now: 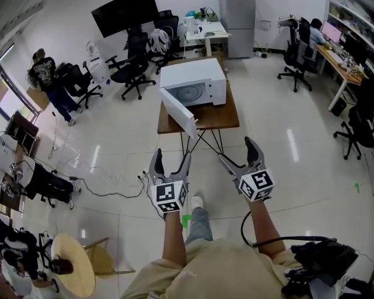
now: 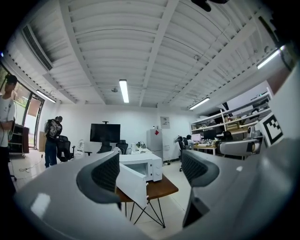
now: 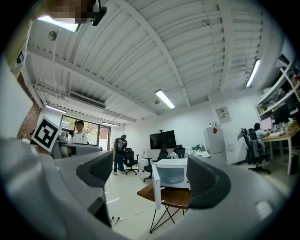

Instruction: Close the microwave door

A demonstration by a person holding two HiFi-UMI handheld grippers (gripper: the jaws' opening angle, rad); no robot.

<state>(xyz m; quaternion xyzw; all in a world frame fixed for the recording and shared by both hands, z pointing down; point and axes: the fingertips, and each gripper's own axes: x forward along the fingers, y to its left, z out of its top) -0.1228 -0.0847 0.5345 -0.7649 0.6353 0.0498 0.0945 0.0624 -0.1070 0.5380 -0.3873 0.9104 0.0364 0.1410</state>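
A white microwave (image 1: 196, 83) stands on a small wooden table (image 1: 219, 115) ahead of me. Its door (image 1: 178, 113) hangs wide open, swung out toward me past the table's front left edge. My left gripper (image 1: 171, 162) is open and holds nothing, a short way in front of the table below the door. My right gripper (image 1: 239, 153) is open and holds nothing too, off the table's front right. The left gripper view has the microwave (image 2: 146, 168) and its door (image 2: 132, 183) between the jaws. In the right gripper view the microwave (image 3: 172, 174) faces me, with the door (image 3: 156, 185) edge-on.
The table has thin black crossed legs (image 1: 204, 140). Black office chairs (image 1: 135, 69) and a dark screen (image 1: 125, 14) stand behind the microwave. Cables (image 1: 102, 178) trail on the floor at left, near a person (image 1: 52, 79). Desks (image 1: 342, 61) and another seated person line the right wall.
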